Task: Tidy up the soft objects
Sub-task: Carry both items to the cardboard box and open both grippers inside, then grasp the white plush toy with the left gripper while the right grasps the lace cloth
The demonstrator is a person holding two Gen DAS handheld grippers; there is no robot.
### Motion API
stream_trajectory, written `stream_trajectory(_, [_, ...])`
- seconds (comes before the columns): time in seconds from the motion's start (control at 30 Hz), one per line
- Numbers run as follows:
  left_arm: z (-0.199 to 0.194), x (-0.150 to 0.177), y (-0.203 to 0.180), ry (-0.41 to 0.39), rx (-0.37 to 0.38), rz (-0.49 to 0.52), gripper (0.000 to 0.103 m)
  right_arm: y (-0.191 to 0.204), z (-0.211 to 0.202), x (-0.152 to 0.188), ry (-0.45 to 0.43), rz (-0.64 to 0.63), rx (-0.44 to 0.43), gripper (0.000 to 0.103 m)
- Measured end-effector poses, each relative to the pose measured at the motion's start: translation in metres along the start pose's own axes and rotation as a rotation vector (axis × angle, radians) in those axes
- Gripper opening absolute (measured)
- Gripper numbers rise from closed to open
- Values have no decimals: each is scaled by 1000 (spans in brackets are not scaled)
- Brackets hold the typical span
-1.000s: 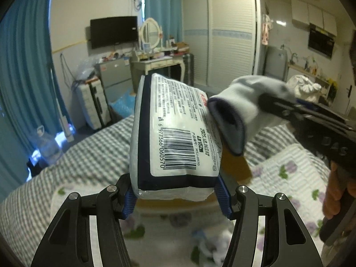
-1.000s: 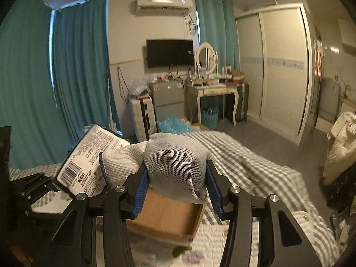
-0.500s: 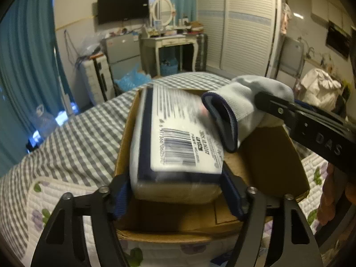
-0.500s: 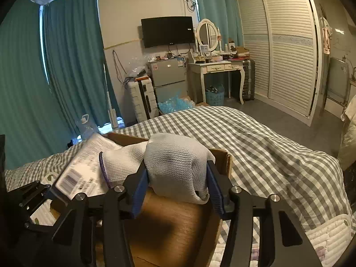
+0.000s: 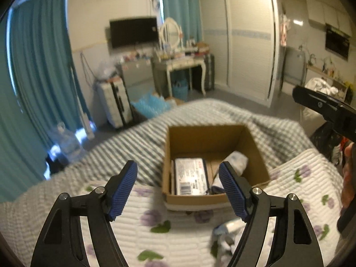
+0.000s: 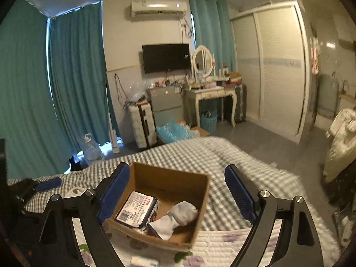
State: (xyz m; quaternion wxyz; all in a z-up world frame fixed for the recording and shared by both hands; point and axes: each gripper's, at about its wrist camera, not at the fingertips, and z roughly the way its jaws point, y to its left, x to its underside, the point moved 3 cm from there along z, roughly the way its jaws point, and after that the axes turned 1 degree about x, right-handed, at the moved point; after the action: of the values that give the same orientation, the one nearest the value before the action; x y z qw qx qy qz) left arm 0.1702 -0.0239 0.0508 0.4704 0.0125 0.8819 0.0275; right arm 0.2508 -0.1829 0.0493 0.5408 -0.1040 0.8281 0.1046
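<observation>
An open cardboard box (image 5: pixel 255 146) (image 6: pixel 200 202) sits on the bed. Inside lie a white pack with a dark blue edge and a barcode (image 5: pixel 191 175) (image 6: pixel 135 209) and a grey-white sock (image 5: pixel 235 160) (image 6: pixel 178 217). My left gripper (image 5: pixel 178 189) is open and empty, raised above the near side of the box. My right gripper (image 6: pixel 178 195) is open and empty, also above the box; it shows at the right edge of the left wrist view (image 5: pixel 322 106).
The bed has a grey checked blanket (image 6: pixel 222 155) and a white quilt with purple flowers (image 5: pixel 155 222). A small white packet (image 6: pixel 143 261) (image 5: pixel 227 229) lies on the quilt near me. Beyond the bed are a dressing table (image 6: pixel 209 93), suitcases and a wardrobe.
Both grippers opened and pulled back up. The pack left my left gripper and the sock left my right gripper; both now lie in the box.
</observation>
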Motion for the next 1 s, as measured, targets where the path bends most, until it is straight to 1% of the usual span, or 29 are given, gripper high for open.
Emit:
stream_trajectory(0.03, [-20, -2, 1, -31, -6, 4, 76, 2, -13, -5, -9, -12, 7, 88])
stream_trajectory(0.1, [-57, -4, 8, -85, -12, 9, 77, 7, -46, -12, -22, -36, 23, 94])
stream_trajectory(0.13, [-70, -4, 11, -100, -13, 10, 87, 9, -58, -12, -16, -47, 31, 100])
stream_trajectory(0.17, [-82, -3, 13, -115, -14, 9, 93, 14, -72, -10, -3, -65, 35, 103])
stream_trajectory(0.2, [-95, 1, 17, -140, -17, 3, 95, 19, -81, -7, 10, -80, 34, 103])
stream_trajectory(0.27, [-113, 10, 21, -160, -34, -3, 95, 28, -100, 6, 32, -111, 26, 103])
stream_trajectory(0.33, [-125, 24, 24, -157, -31, -12, 95, 34, -111, 20, 42, -121, 19, 103])
stream_trajectory(0.4, [-131, 43, 29, -147, -26, -26, 95, 43, -119, 43, 73, -133, 0, 103])
stream_trajectory(0.5, [-128, 73, 34, -119, -8, -44, 95, 52, -119, 80, 104, -128, -20, 103])
stream_trajectory(0.6, [-114, 102, 39, -58, 13, -76, 95, 61, -111, 120, 145, -119, -47, 103])
stream_trajectory(0.7, [-94, 127, 40, -16, -3, -89, 95, 71, -89, 159, 222, -117, -77, 103])
stream_trajectory(0.83, [-69, 166, 39, 8, -8, -103, 95, 78, -56, 205, 315, -112, -106, 103])
stream_trajectory(0.87, [-60, 176, 39, 20, -8, -105, 95, 80, -43, 219, 352, -115, -116, 103])
stream_trajectory(0.9, [-49, 188, 38, 47, -3, -99, 95, 81, -33, 229, 379, -115, -120, 101])
stream_trajectory(0.93, [-41, 197, 38, 69, -5, -91, 95, 81, -25, 239, 405, -113, -125, 95])
stream_trajectory(0.97, [-33, 205, 37, 91, -11, -84, 95, 82, -17, 249, 429, -105, -138, 92])
stream_trajectory(1.0, [-26, 215, 38, 117, -14, -80, 95, 84, -11, 257, 448, -94, -153, 92])
